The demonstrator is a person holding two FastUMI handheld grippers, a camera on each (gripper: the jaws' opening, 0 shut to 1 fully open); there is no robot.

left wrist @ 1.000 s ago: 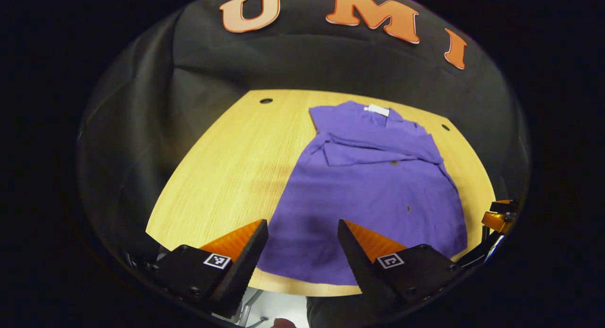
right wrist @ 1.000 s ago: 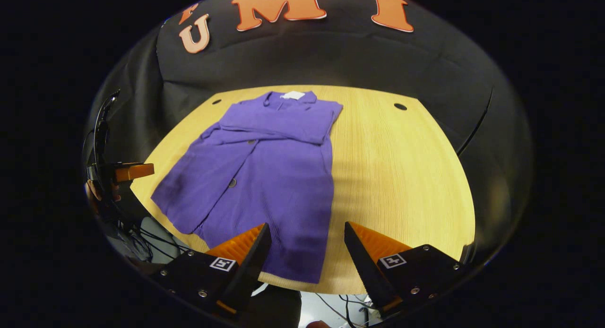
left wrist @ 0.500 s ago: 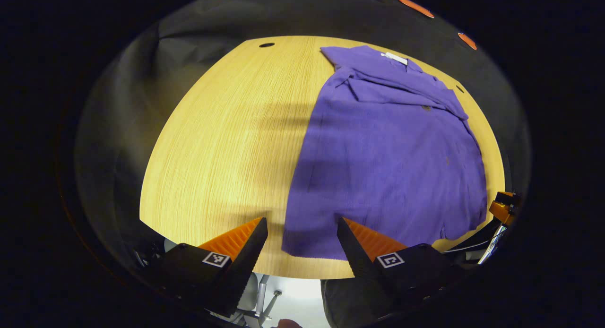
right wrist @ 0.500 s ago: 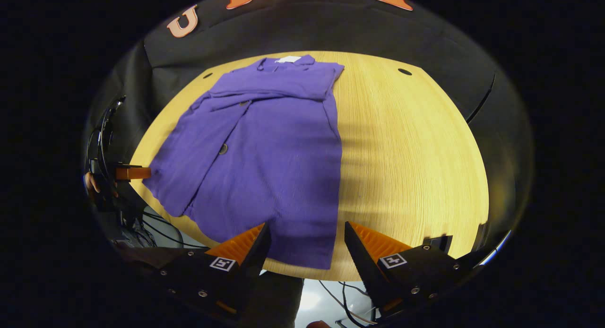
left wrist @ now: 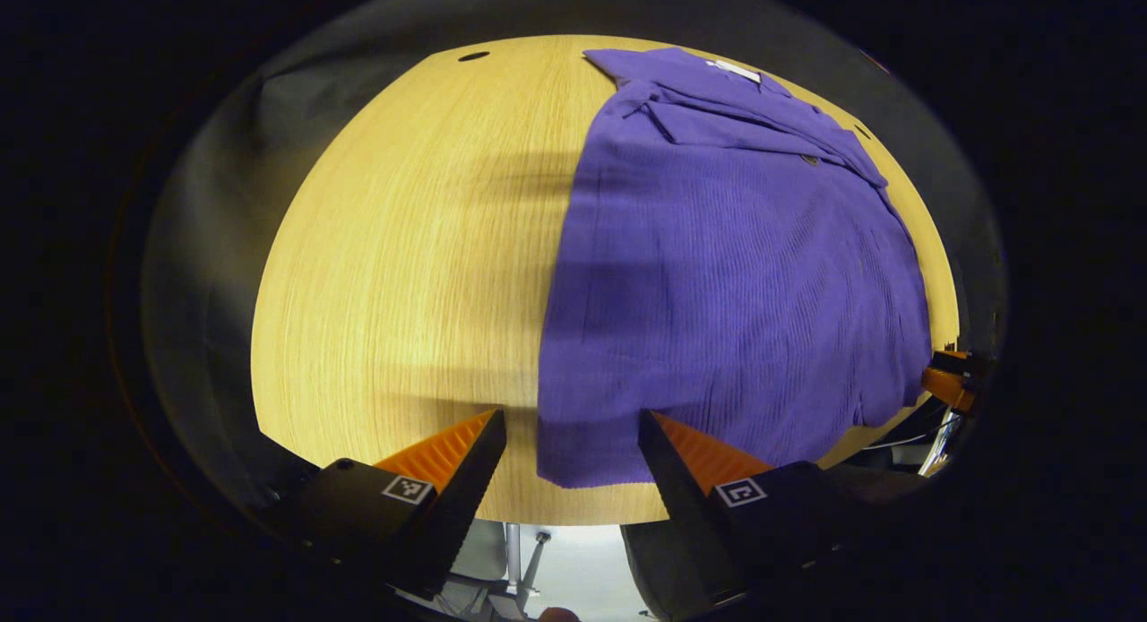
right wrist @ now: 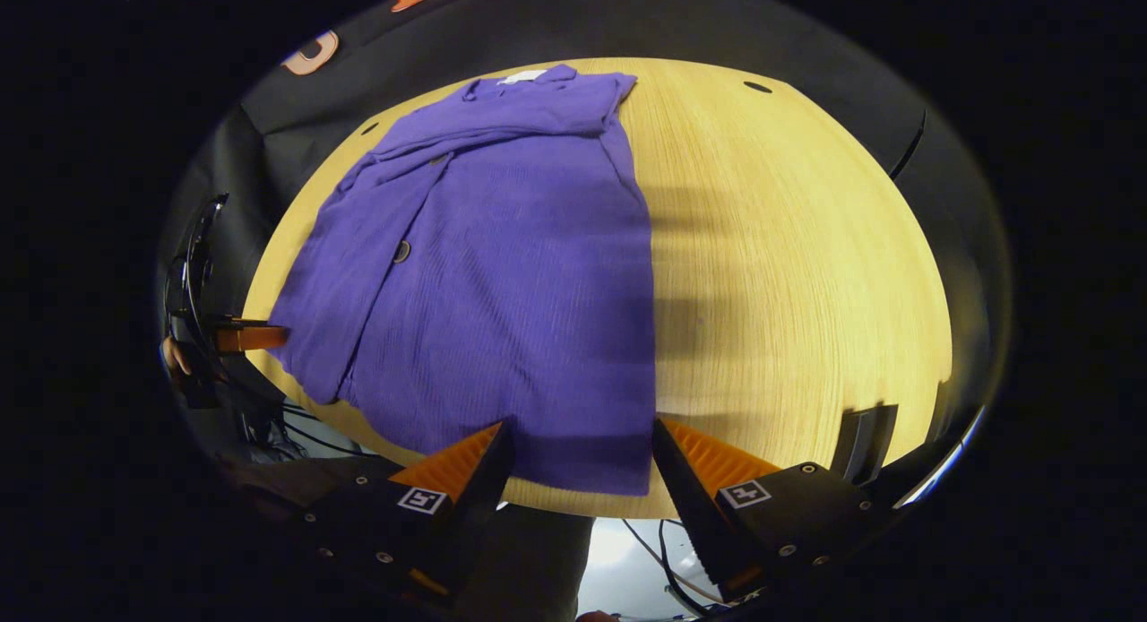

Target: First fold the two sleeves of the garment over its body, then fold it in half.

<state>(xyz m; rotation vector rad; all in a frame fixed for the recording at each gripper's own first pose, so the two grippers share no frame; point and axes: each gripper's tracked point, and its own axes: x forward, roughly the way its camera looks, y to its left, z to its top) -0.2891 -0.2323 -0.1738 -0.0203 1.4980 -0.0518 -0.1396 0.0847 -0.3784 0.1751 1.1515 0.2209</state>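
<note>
A purple button-up garment lies flat on the wooden table, collar at the far end and both sleeves folded across its chest. My left gripper is open, hovering over the garment's near hem corner, its jaws straddling that corner without touching it. In the right gripper view the same garment spreads toward me, and my right gripper is open above the other near hem corner. The left gripper also shows at the left edge of the right gripper view, held by a hand.
The table's near edge runs just behind my right gripper's fingers, with floor and cables below. Bare wood lies to the garment's right in the right gripper view. Small holes mark the table's far corners.
Both grippers have moved forward and tipped down toward the garment's near hem. The hem corners now sit between their open jaws. The garment has not moved.
</note>
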